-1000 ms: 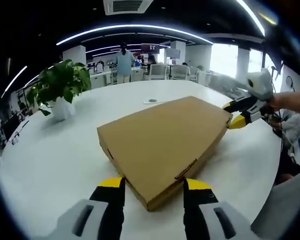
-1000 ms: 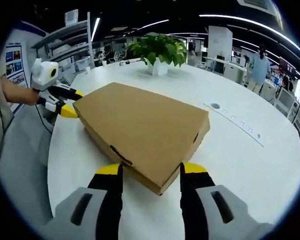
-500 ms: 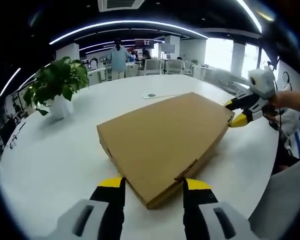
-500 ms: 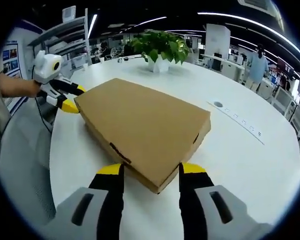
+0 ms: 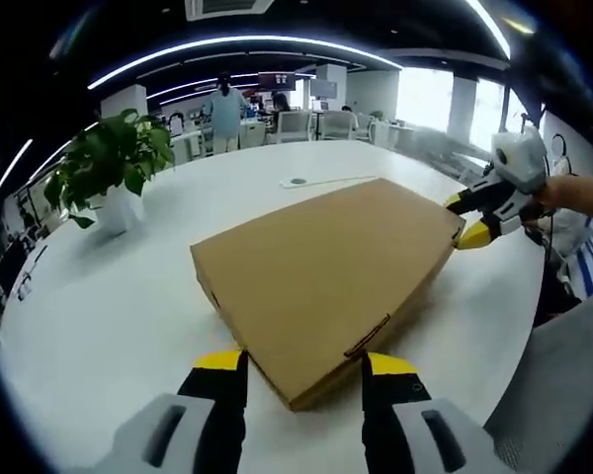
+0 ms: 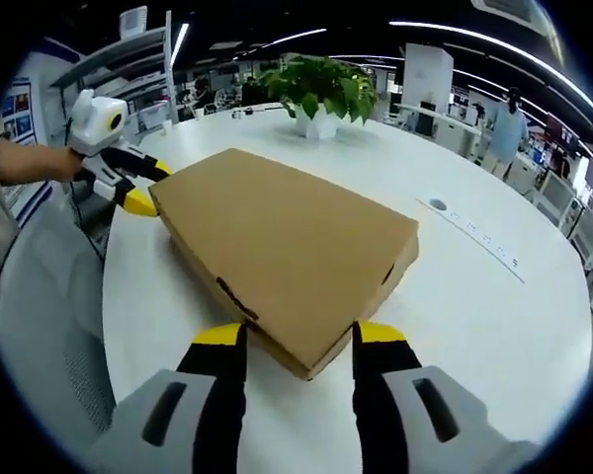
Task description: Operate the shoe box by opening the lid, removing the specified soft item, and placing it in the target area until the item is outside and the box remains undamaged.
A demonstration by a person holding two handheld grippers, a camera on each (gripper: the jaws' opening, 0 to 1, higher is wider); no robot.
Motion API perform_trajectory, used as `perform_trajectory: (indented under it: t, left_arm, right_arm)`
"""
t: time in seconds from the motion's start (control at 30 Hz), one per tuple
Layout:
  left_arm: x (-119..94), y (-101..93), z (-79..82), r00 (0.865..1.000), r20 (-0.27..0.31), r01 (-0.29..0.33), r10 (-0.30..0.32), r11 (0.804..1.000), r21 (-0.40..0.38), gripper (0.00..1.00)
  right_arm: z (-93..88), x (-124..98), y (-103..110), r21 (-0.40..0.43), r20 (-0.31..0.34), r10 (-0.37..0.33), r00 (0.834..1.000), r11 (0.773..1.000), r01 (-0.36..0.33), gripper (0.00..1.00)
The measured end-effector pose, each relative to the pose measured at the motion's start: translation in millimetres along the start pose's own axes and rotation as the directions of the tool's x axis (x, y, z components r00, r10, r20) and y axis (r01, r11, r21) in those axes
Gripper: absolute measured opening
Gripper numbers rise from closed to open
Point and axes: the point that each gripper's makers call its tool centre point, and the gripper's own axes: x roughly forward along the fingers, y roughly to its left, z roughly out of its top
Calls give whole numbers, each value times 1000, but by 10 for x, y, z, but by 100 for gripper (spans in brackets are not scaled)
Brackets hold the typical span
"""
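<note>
Big white round table (image 5: 99, 296) (image 6: 534, 326) carries everything. On it, roughly mid-table toward the person's edge, lies the shoe box (image 5: 326, 272) (image 6: 287, 252): flat brown cardboard, lid shut, lying level, w/ a small tab slot showing on the side wall in each view. In the left gripper view one box corner sits between the left gripper (image 5: 304, 365)'s two yellow-tipped jaws, which stand apart either side of that corner; can't tell if they touch the cardboard. Same picture in the right gripper view: the right gripper (image 6: 298, 338) has its jaws spread, straddling the opposite corner of the box, contact unclear. Each gripper also appears in the other's view at the far corner of the box: right one (image 5: 469, 219) at the right side of the left gripper view, held by a hand (image 5: 573, 193); left one (image 6: 138, 186) at the left side of the right gripper view, its yellow tips against the box corner. Potted plant (image 5: 114, 173) (image 6: 321, 94), green leaves in a white pot, stands well apart from the box toward the table's far edge. Small round port (image 5: 296, 182) (image 6: 436, 205) is set in the tabletop beyond the box. Person in a light top (image 5: 222, 109) (image 6: 509, 133) stands in the office bkgd among desks and chairs.
</note>
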Motion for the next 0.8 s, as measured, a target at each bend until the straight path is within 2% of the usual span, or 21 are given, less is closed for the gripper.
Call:
perform_trajectory:
  t: [0.8]
  left_arm:
    - [-198, 298, -162, 998, -43, 56, -53, 997, 56, 46]
  right_arm:
    - [84, 91, 435, 52, 14, -60, 998, 997, 60, 38]
